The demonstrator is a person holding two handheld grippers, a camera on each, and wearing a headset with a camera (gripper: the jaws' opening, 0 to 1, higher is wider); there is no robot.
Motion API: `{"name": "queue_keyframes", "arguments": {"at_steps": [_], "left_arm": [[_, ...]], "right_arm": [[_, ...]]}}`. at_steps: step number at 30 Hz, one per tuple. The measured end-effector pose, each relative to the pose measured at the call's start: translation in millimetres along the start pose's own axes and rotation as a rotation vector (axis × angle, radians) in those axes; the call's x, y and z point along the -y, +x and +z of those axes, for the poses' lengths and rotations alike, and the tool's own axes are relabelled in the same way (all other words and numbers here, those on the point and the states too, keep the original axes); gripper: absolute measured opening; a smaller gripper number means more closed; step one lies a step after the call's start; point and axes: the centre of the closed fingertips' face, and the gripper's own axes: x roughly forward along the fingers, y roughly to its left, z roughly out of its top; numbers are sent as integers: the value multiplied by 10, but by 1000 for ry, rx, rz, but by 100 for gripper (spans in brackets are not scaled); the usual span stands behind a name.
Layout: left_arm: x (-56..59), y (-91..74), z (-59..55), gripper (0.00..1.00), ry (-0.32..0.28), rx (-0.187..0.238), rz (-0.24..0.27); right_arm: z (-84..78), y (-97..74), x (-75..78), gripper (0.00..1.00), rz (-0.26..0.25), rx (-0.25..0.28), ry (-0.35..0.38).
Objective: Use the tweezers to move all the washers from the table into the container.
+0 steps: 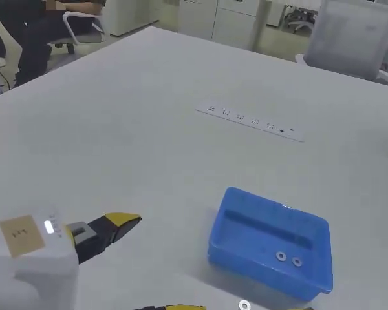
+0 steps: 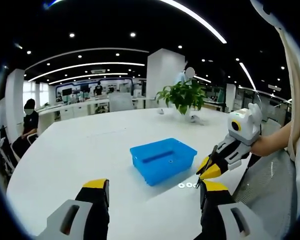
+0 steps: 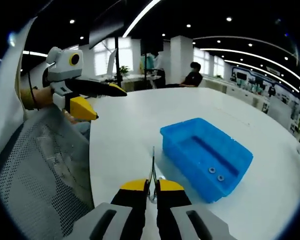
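A blue container stands on the white table, with two washers lying inside it. Loose washers lie on the table just in front of it. My right gripper is shut on thin metal tweezers, whose tips point toward the container's near wall. My left gripper is open with nothing between its fingers, and it hovers over the table to the left of the container.
A flush power strip is set into the table beyond the container. An office chair stands at the far right edge. A seated person is at the far left. A potted plant stands on the table's far side.
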Motion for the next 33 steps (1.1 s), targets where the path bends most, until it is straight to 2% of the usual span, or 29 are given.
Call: {"name": "queue_keyframes", "arguments": {"at_steps": [3, 9, 11, 17, 24, 33], "left_arm": [[0, 0, 1, 75, 3, 0, 0], [-17, -5, 4, 75, -2, 4, 5], [-30, -10, 10, 75, -6, 8, 9], [-44, -17, 15, 74, -9, 13, 14], [-43, -21, 15, 74, -10, 15, 14], [-53, -24, 19, 74, -12, 20, 20]], "right_arm": [[16, 16, 14, 3, 5, 7, 20], [26, 14, 133, 3, -10, 33, 257], [66, -15, 170, 3, -11, 61, 279], [235, -141, 237, 3, -21, 101, 296], [457, -260, 338, 3, -50, 144, 267], [715, -284, 463, 3, -66, 198, 250]]}}
